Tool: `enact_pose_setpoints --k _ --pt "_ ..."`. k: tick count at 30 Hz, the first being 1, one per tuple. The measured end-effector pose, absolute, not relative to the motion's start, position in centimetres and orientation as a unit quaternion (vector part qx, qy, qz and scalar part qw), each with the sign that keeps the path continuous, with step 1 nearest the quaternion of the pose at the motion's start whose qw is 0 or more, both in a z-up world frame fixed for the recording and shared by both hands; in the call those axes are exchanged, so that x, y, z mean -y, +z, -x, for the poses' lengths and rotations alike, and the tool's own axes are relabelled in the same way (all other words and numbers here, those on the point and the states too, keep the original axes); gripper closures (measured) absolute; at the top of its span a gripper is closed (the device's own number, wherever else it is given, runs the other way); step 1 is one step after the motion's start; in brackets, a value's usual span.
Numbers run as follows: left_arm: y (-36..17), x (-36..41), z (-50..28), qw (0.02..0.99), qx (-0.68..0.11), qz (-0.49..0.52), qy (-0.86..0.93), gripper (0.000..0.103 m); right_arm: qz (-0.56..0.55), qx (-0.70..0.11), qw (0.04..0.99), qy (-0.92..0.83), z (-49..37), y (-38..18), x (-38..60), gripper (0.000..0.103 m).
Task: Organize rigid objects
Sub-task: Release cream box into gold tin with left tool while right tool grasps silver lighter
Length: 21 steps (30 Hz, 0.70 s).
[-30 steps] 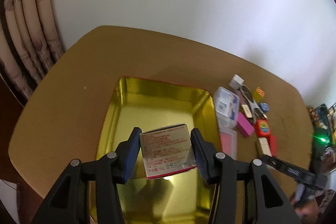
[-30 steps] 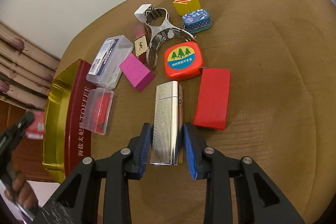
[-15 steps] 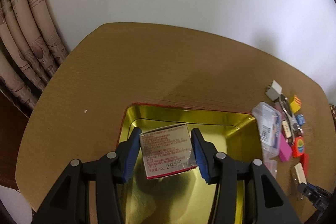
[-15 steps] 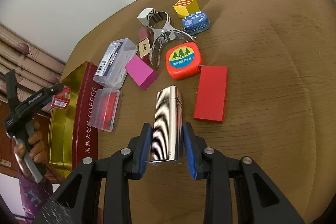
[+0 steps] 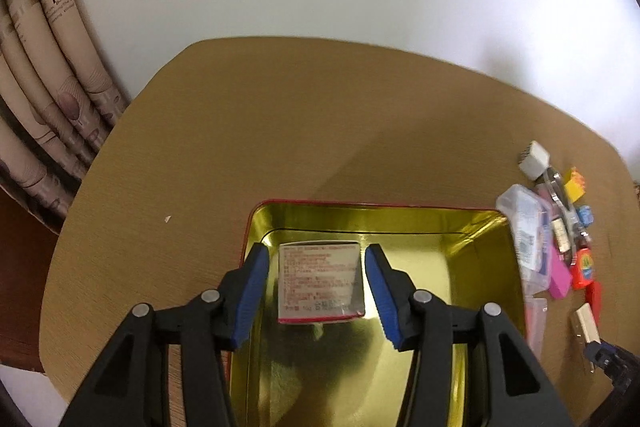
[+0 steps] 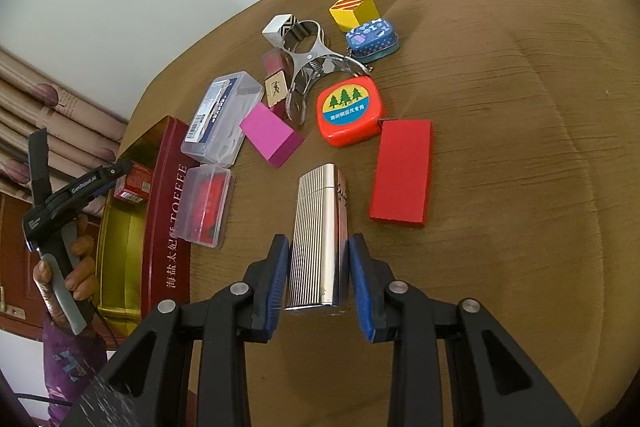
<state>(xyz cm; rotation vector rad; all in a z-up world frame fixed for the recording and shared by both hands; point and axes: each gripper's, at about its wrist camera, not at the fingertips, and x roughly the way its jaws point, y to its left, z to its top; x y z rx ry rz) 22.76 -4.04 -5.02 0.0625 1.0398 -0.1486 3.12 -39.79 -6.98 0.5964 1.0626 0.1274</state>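
Gold tin [image 5: 472, 247] on the table [image 5: 280, 131], left gripper [image 5: 316, 267] above its near-left corner, jaws slightly spread around the small box [image 5: 320, 279] without touching it; right of the tin, right gripper [image 6: 318, 267] pinching the ribbed silver lighter [image 6: 320, 227], whose long axis points away.

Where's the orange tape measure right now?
Right wrist view, centre: the orange tape measure lies on the table, touching the red block, just right of the pink block.

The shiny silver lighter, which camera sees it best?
The right wrist view: the silver lighter fills the middle, stripes clear, lying on the table between the right gripper pads. The left wrist view shows only a small pale piece at its right edge.
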Motion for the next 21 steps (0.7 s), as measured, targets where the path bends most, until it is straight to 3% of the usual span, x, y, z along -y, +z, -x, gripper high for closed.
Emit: enact_pose_setpoints --k 11,21 --pt "0.8 -0.7 -13.8 0.881 -0.457 0.11 -0.06 0.051 -0.284 -0.485 0.825 0.062 -2.6 -5.6 40.1 0.077" --pt "1.4 -2.5 -4.9 0.881 -0.455 0.124 -0.033 0.051 -0.281 -0.48 0.828 0.073 -2.1 -5.1 39.7 0.083"
